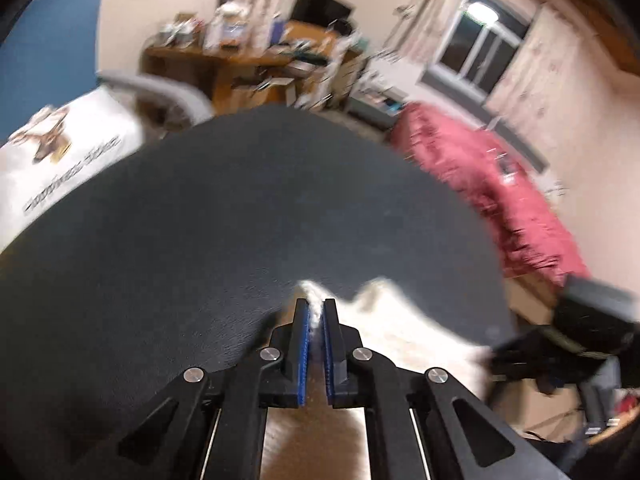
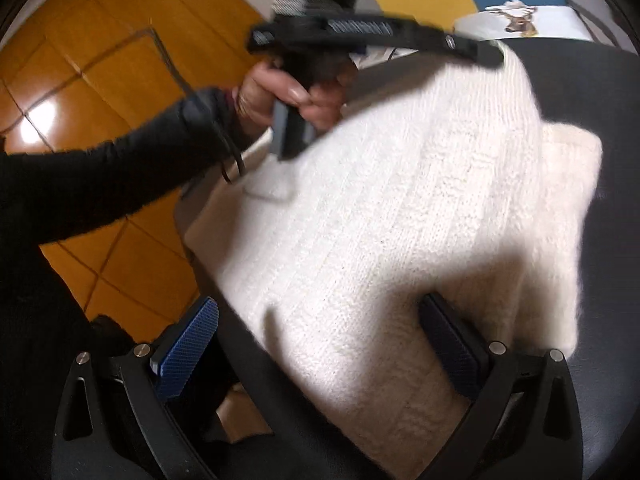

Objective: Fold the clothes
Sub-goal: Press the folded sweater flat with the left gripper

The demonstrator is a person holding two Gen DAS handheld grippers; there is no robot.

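A cream knitted sweater (image 2: 400,216) lies partly folded on a dark round table (image 2: 592,92). In the left wrist view my left gripper (image 1: 316,306) is shut on an edge of the sweater (image 1: 392,332), white knit pinched between its blue pads. The right wrist view shows my right gripper (image 2: 324,312) open, its wide-apart fingers straddling the near part of the sweater without gripping it. The left gripper (image 2: 486,54) appears there at the top, held by a hand (image 2: 280,96) in a black sleeve, at the sweater's far edge.
A white cushion with a deer print (image 1: 60,152) lies at the table's left. A red blanket (image 1: 492,184) covers furniture on the right. A cluttered wooden desk (image 1: 248,64) stands behind. Yellow wood floor (image 2: 100,80) shows beside the table.
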